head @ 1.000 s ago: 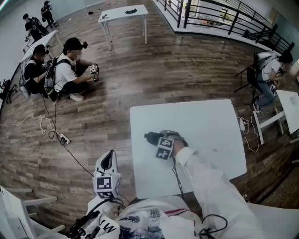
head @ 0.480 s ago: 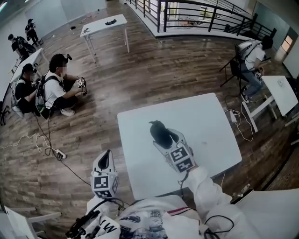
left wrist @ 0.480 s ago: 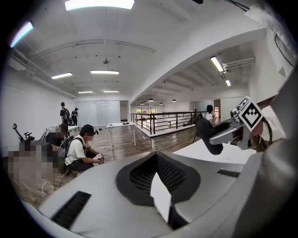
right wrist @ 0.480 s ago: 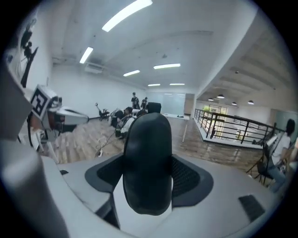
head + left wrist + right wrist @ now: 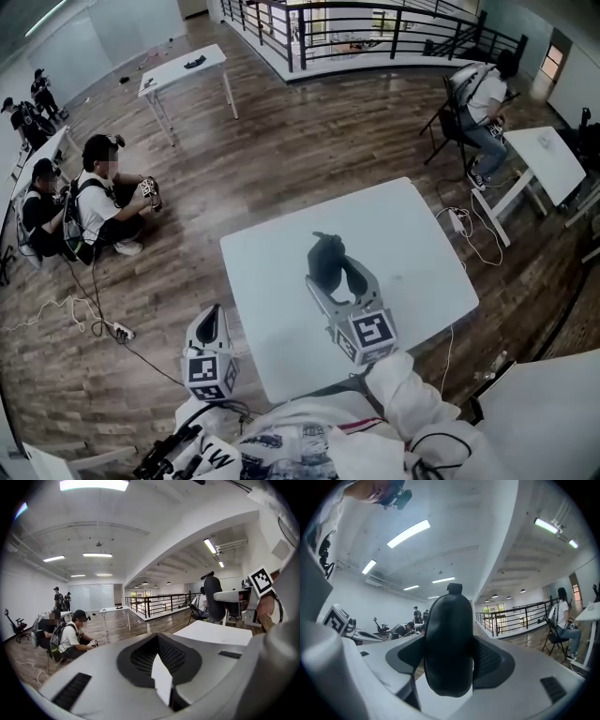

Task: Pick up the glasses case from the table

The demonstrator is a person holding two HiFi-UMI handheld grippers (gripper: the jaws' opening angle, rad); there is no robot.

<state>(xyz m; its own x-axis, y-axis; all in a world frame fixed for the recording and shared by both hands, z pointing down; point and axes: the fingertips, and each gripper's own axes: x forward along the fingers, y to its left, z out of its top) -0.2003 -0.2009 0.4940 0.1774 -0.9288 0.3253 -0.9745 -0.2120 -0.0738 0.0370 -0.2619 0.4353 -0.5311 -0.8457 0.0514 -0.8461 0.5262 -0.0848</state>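
Observation:
The glasses case is a black, oval hard case, held upright off the white table. My right gripper is shut on it, one grey jaw on each side. In the right gripper view the case fills the gap between the jaws and stands against the ceiling. My left gripper hangs off the table's left edge, close to my body, shut with nothing in it. The left gripper view shows its own jaws meeting, and the case held up at the right.
Wooden floor surrounds the table. Two people sit on the floor at the far left, with a cable and power strip nearby. Another white table stands at the back, a railing behind it, and a seated person at the right.
My right gripper has swung round and come up from the tabletop with the case between its jaws. The left gripper has stayed where it was.

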